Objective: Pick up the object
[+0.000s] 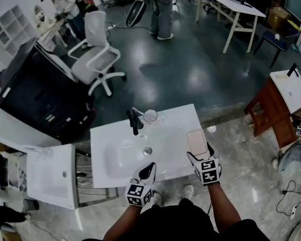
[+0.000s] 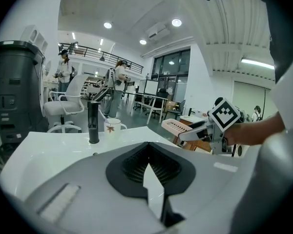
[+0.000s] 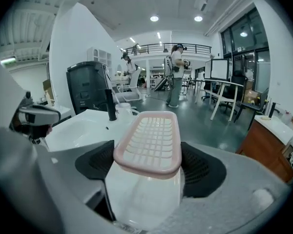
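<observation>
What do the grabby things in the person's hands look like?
The left tongs and right tongs are pale grey plastic with black ribbed pads inside. Each carries a white cube with black square markers. The person wears a black top.

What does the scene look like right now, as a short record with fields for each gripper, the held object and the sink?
right gripper: shut on the pink soap dish, pads on its long sides
left gripper: shut, empty, over the sink's front
pink soap dish: slotted, held roughly level, seemingly raised off the counter
sink: white, with a black faucet and a mug at the back
</observation>
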Tool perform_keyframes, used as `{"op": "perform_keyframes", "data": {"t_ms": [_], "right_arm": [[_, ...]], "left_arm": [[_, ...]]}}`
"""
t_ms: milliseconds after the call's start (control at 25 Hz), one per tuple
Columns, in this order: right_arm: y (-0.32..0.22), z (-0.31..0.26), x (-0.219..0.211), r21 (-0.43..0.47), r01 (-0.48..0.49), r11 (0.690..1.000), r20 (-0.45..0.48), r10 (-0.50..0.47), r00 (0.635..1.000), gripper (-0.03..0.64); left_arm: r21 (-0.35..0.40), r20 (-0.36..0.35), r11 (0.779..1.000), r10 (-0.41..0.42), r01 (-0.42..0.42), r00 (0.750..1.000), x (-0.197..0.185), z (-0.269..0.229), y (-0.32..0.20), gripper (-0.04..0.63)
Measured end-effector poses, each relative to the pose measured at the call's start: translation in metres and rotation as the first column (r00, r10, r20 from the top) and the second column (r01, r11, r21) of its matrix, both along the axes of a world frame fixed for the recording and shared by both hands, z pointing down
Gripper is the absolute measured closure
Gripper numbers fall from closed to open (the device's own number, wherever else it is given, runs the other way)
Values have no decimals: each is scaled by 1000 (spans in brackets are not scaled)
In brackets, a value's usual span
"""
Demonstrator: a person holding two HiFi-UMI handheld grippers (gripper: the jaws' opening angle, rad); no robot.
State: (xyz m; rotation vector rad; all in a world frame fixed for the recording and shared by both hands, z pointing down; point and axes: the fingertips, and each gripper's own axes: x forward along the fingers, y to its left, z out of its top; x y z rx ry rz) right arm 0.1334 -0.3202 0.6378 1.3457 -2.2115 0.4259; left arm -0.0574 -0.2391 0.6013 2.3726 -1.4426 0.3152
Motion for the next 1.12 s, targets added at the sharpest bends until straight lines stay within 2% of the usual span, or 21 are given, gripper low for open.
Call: {"op": "perform_keyframes", "data": {"t_ms": [280, 640, 840, 1120], "right_arm": [[0, -69, -18, 113, 6, 994, 89, -16, 996, 193], [10, -132, -35, 252, 12, 968, 161, -54, 986, 193], [12, -141, -39, 277, -4, 961, 199, -54, 978, 193], [13, -138, -42, 276, -12, 961, 165, -35, 986, 193]], "left_arm": [[17, -27, 1000, -12, 13, 1000, -9, -9, -2, 577], [57, -49, 998, -16, 19, 999, -21, -22, -7, 577], [85, -57, 996, -9, 13, 998, -23, -29, -10, 577], [97, -62, 995, 9, -3, 998, -24, -32, -13, 577]]}}
